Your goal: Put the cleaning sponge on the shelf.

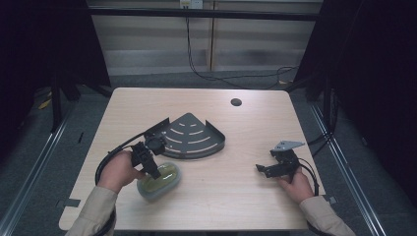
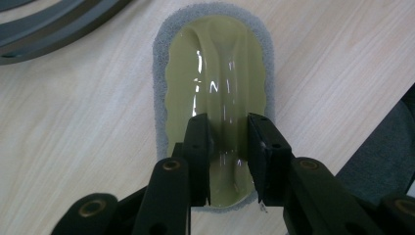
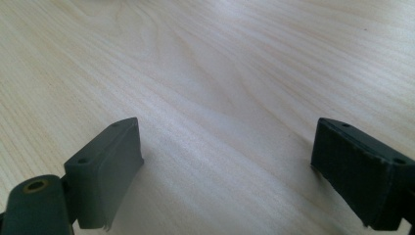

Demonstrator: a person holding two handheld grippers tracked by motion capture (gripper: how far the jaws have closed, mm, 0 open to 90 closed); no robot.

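Left gripper pinches sponge ridge, lengthwise along jaws; right gripper wide, empty.

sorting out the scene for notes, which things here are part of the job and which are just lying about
In play:
- left gripper, fingers either side of the ridge on the sponge scrubber
- corner shelf rack, just beyond it, likely involved

Idle:
- right gripper, open over bare table
- cable hole
- floor cables

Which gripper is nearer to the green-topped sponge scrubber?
Left. The left gripper is over the sponge scrubber, its jaws either side of the raised green handle ridge. The right gripper sits far off across the table, jaws wide open over bare wood.
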